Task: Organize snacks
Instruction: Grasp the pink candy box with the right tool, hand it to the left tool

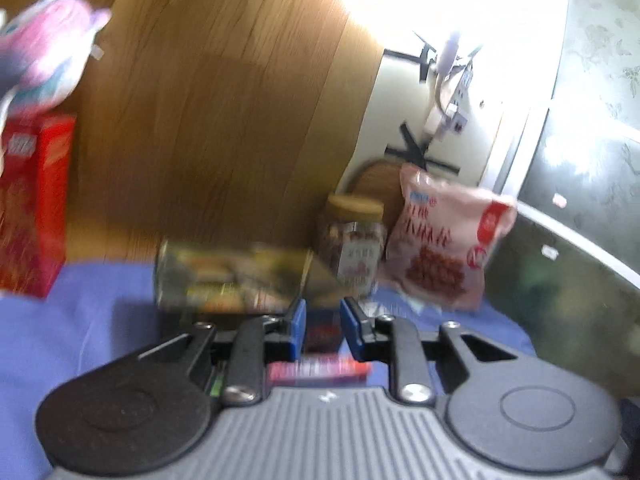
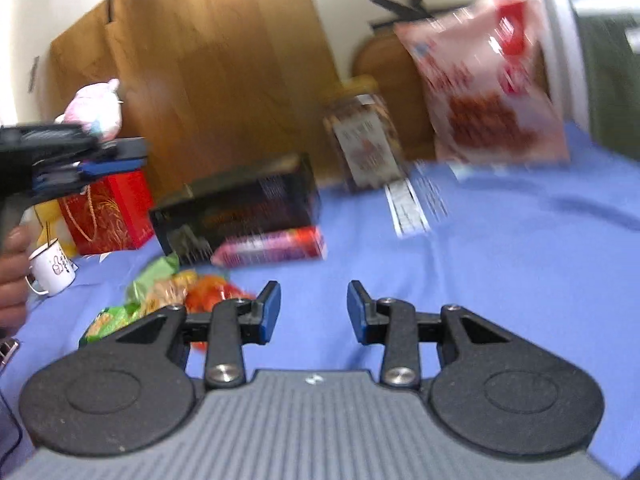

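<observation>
Two grippers are mine to steer over a blue cloth (image 2: pixel 500 248). Seen from my right gripper (image 2: pixel 313 308), farthest left my left gripper (image 2: pixel 120 160) hangs in the air, a hand (image 2: pixel 12 276) on its grip; its blue pads look nearly together, and I can't see anything between them. Under it sit a red box (image 2: pixel 108 212) and a white mug (image 2: pixel 52 268). Just left of my right fingers lie green and orange snack packets (image 2: pixel 160 292). Ahead stands a dark box (image 2: pixel 236 204), with a pink-red bar (image 2: pixel 272 248) touching its front. Farther right are a jar (image 2: pixel 364 136) and, leaning at the back, a pink snack bag (image 2: pixel 488 80). My right jaws stand partly apart, holding nothing.
</observation>
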A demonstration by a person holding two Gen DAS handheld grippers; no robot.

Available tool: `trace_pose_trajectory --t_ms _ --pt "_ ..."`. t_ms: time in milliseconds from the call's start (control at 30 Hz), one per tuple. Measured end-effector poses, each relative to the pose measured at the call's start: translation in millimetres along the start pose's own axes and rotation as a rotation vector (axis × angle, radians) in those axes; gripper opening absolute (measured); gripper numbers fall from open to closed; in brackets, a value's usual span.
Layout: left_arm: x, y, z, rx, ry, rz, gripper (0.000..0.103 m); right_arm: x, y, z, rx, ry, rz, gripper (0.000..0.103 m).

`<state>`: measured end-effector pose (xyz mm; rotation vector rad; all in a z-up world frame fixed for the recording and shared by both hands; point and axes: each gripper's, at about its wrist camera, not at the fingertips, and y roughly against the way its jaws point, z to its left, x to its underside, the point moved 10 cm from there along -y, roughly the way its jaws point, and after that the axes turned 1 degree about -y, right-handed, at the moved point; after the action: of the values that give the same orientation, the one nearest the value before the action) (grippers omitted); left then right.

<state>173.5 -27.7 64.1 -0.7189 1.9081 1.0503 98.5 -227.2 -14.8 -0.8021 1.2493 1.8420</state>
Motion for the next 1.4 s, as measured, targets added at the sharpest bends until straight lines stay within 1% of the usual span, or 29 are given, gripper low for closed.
trace_pose_trajectory --t_ms 67,133,200,300,400,467,533,600,633,700,767,800,867,900,933,967,1033,1067,1133,1233,1267,1333,1400 --pt "13 10 13 -0.032 0.020 0.043 0.021 1 -5 5 -0.017 -0.022 0.005 0.041" --pt "23 22 31 -0.068 0.037 0.061 0.021 0 -12 17 -0.058 -0.045 0.019 0.041" --pt "29 32 50 -0.093 0.060 0.074 0.021 0 -20 36 -0.098 -0.039 0.034 0.041" --pt "32 42 77 -0.117 0.099 0.071 0.021 -3 -34 63 -0.131 0.022 0.049 0.041" --pt "35 40 94 -0.124 0.131 0.087 0.021 -17 -54 74 -0.103 0.120 0.057 0.040" --pt "35 33 93 -0.093 0.150 0.104 0.021 -32 -68 72 -0.072 0.205 0.041 0.045" --pt "34 26 86 -0.061 0.145 0.111 0.021 -47 -86 62 -0.044 0.295 0.035 0.069" --pt "31 16 77 -0.041 0.134 0.121 0.021 -56 -105 52 -0.044 0.350 0.062 0.074" --pt "29 8 73 -0.030 0.133 0.130 0.021 -58 -117 48 -0.063 0.369 0.095 0.075" --pt "27 -3 66 -0.018 0.134 0.142 0.021 -57 -138 44 -0.100 0.416 0.161 0.076" --pt "25 -15 64 -0.028 0.124 0.149 0.021 -51 -153 41 -0.135 0.458 0.218 0.071" --pt "25 -19 63 -0.039 0.121 0.154 0.021 -45 -157 42 -0.158 0.465 0.250 0.057" --pt "25 -27 63 -0.043 0.128 0.165 0.021 -38 -150 49 -0.189 0.536 0.239 0.048" --pt "26 -29 63 -0.042 0.131 0.169 0.021 -34 -142 52 -0.214 0.556 0.244 0.040" --pt "27 -32 61 -0.044 0.131 0.172 0.021 -32 -132 54 -0.239 0.547 0.252 0.034" --pt "28 -35 59 -0.044 0.129 0.176 0.021 -29 -118 53 -0.263 0.526 0.259 0.032" --pt "33 -40 53 -0.034 0.131 0.190 0.021 -23 -94 44 -0.274 0.494 0.265 0.027" --pt "37 -42 48 -0.024 0.129 0.200 0.021 -19 -79 37 -0.274 0.473 0.269 0.027" --pt "43 -48 34 -0.002 0.115 0.216 0.029 -10 -49 20 -0.266 0.438 0.268 0.027" --pt "50 -56 7 0.040 0.070 0.237 0.029 -1 -6 -7 -0.233 0.409 0.242 0.027" --pt "52 -59 -4 0.060 0.057 0.247 0.030 0 6 -17 -0.207 0.398 0.229 0.028" --pt "59 -68 -28 0.100 0.032 0.272 0.035 4 25 -39 -0.103 0.379 0.203 0.031" --pt "67 -79 -50 0.132 0.002 0.295 0.037 8 41 -48 -0.054 0.370 0.180 0.034"
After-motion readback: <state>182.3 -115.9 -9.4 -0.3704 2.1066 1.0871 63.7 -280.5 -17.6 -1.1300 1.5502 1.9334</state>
